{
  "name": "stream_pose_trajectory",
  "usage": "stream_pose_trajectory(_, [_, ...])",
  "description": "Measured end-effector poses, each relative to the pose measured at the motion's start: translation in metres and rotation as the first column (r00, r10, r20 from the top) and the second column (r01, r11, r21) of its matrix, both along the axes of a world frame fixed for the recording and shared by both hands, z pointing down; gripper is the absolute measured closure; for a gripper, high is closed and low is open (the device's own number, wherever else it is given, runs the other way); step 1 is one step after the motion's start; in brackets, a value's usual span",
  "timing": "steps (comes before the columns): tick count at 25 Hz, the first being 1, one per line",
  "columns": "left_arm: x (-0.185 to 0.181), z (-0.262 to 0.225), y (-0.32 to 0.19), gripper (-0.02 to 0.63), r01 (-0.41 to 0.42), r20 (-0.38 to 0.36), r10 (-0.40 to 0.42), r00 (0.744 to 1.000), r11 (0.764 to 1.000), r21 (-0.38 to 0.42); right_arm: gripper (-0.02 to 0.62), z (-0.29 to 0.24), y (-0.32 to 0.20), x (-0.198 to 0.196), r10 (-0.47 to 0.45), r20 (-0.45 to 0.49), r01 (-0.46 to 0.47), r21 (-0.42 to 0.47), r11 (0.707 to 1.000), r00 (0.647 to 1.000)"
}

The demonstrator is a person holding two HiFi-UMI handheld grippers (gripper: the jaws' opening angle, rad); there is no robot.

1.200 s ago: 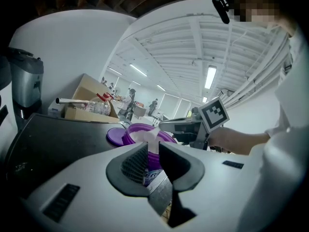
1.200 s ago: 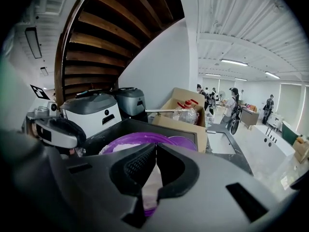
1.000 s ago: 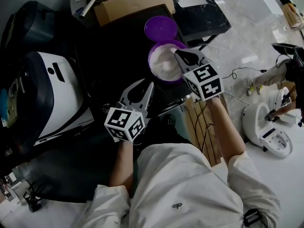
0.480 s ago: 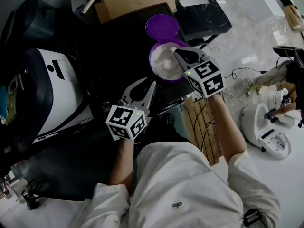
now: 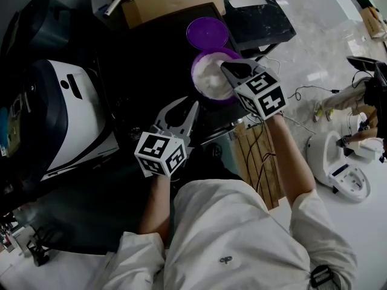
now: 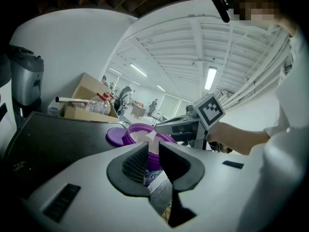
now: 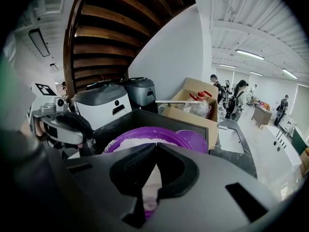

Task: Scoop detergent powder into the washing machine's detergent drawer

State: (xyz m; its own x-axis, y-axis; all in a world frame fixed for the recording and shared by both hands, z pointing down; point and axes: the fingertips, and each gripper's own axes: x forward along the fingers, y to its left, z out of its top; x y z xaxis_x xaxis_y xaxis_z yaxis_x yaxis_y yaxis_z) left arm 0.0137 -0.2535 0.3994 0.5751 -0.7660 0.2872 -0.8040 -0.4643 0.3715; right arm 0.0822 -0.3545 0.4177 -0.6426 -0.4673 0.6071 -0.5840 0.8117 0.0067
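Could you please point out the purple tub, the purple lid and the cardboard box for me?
purple tub (image 5: 193, 72): head view, left rim.
purple lid (image 5: 207, 33): head view, centre.
cardboard box (image 5: 166, 6): head view, tan side.

dim from above, bright and bent at the jaws

the head view is underexposed: the dark worktop (image 5: 151, 71) and the space around it sink into near-black shadow, and only the pale floor (image 5: 314, 47) at right catches much light. both gripper views curve strongly and fall to black at the corners. in the left gripper view, strip lights (image 6: 210, 78) glare overhead and the left gripper (image 6: 153, 143) looks soft near the lens. the right gripper view darkens under the wooden steps (image 7: 111, 28); the right gripper (image 7: 155, 144) is blurred.
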Motion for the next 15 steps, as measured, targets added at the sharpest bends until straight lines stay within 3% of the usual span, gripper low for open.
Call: stream_pose_trajectory(15, [0.0, 0.003, 0.006, 0.538, -0.002, 0.0, 0.002, 1.0, 1.0, -0.004, 0.586, 0.003, 0.018, -0.015, -0.09, -0.004, 0.089, -0.081, 0.993, 0.996])
